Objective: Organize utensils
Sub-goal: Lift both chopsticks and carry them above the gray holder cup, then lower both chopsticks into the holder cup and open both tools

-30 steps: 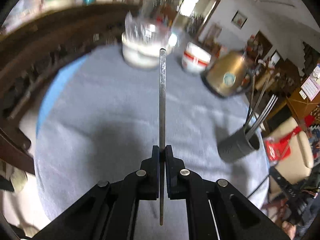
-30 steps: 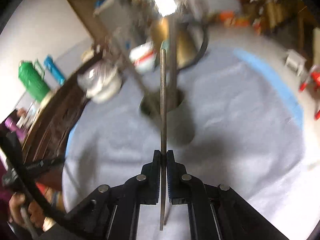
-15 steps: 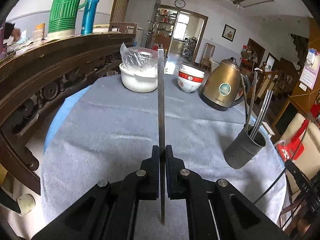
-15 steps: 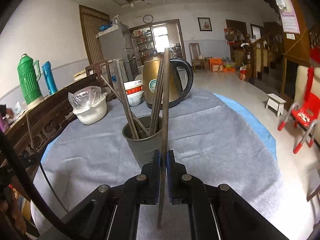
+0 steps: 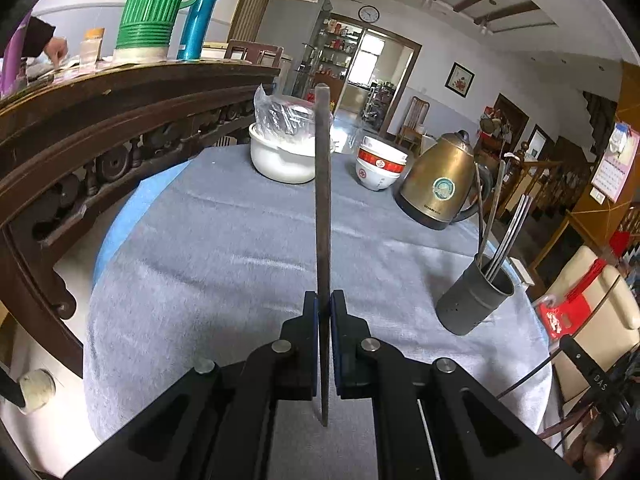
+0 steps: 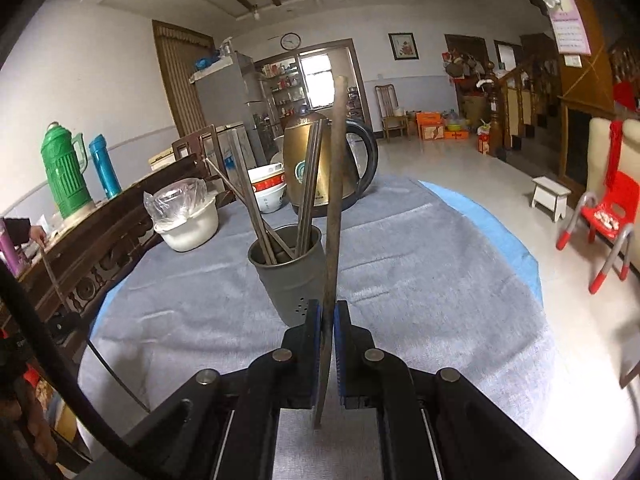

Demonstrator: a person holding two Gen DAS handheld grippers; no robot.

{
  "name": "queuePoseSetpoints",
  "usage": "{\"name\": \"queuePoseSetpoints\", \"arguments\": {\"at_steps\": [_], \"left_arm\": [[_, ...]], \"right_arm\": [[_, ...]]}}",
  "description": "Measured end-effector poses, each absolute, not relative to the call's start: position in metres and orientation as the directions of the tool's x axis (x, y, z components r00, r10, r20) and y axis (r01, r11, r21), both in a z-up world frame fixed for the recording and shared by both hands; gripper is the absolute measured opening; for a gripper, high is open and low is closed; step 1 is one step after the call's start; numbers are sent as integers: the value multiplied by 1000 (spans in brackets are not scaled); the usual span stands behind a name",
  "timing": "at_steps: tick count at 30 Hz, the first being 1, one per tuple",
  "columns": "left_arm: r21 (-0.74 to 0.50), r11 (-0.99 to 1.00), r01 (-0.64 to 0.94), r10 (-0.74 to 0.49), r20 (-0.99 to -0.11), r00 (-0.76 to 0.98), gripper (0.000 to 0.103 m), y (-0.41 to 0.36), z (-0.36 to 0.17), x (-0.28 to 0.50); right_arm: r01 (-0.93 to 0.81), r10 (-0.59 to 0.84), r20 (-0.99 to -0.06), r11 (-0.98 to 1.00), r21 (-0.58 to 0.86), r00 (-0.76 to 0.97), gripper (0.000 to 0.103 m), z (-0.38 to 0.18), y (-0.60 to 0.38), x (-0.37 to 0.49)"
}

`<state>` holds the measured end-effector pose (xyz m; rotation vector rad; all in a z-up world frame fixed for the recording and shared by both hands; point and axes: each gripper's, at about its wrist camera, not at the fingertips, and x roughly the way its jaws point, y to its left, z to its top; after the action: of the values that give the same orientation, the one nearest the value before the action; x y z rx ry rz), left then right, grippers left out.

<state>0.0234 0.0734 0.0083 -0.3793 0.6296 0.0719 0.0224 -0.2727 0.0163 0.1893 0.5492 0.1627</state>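
Both wrist views toward kettle [image 5: 438,186]

Over the last second, the left wrist view has swung up from a blurred, downward look at the table cloth [image 5: 224,264] to a steady, level one. The utensil holder [image 5: 472,304] now sits lower right, apart from the chopstick [image 5: 322,216]. In the right wrist view, the blur has cleared; the utensil holder [image 6: 288,280] stands upright just behind the slightly tilted held chopstick [image 6: 334,208].
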Motion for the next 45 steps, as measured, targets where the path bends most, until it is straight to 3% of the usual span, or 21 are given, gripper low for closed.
{"name": "queuePoseSetpoints", "arguments": {"at_steps": [16, 27, 45], "left_arm": [[-465, 880, -103, -159, -491, 856, 6, 64, 55, 37], [-478, 878, 20, -233, -391, 890, 6, 7, 105, 83], [-400, 915, 60, -251, -447, 859, 6, -64, 108, 148]], "right_arm": [[-93, 301, -410, 886, 455, 861, 7, 54, -312, 42], [-126, 311, -302, 855, 503, 901, 7, 92, -320, 61], [-135, 320, -297, 851, 508, 900, 7, 97, -324, 106]]}}
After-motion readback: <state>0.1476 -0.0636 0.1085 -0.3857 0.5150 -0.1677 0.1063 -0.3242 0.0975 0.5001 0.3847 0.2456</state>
